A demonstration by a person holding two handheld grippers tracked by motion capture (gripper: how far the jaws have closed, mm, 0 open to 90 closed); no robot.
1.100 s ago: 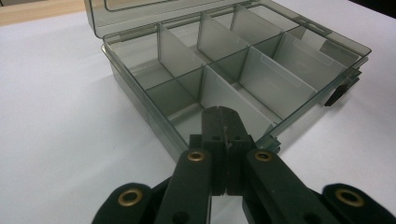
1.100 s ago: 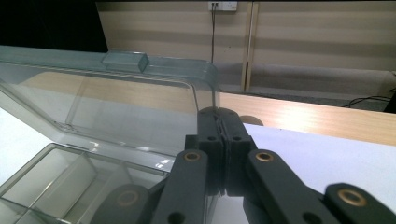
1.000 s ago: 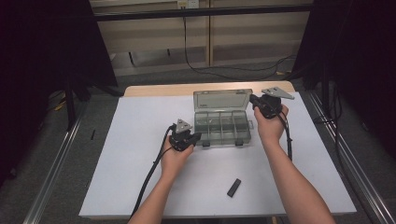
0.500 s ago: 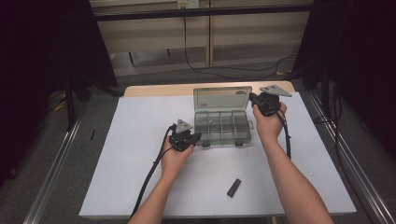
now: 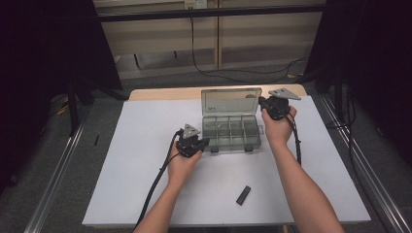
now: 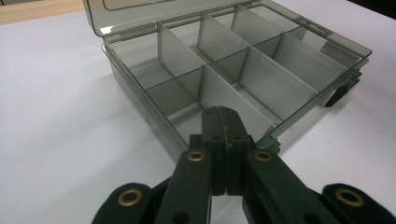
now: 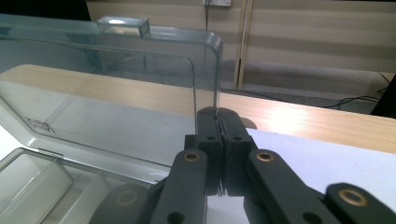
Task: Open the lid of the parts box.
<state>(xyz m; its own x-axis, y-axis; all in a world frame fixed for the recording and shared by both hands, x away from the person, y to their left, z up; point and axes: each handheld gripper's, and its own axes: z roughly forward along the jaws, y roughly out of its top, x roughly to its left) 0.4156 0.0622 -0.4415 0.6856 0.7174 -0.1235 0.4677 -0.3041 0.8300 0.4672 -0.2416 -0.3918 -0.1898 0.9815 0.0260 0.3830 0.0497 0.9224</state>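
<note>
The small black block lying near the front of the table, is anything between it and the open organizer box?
Nothing visible does. The black block lies alone on the white tabletop, nearer the person than the organizer box. The box's compartments look empty and its lid stands open, so the way is bare sheet.

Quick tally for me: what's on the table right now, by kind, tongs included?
Clear divided boxes, lid open: 1
Small black blocks: 1
Tongs: 2, left tongs and right tongs
Total: 4

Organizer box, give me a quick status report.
Left gripper shut at box front corner. Right gripper shut on lid edge, lid upright. Compartments empty.
</note>
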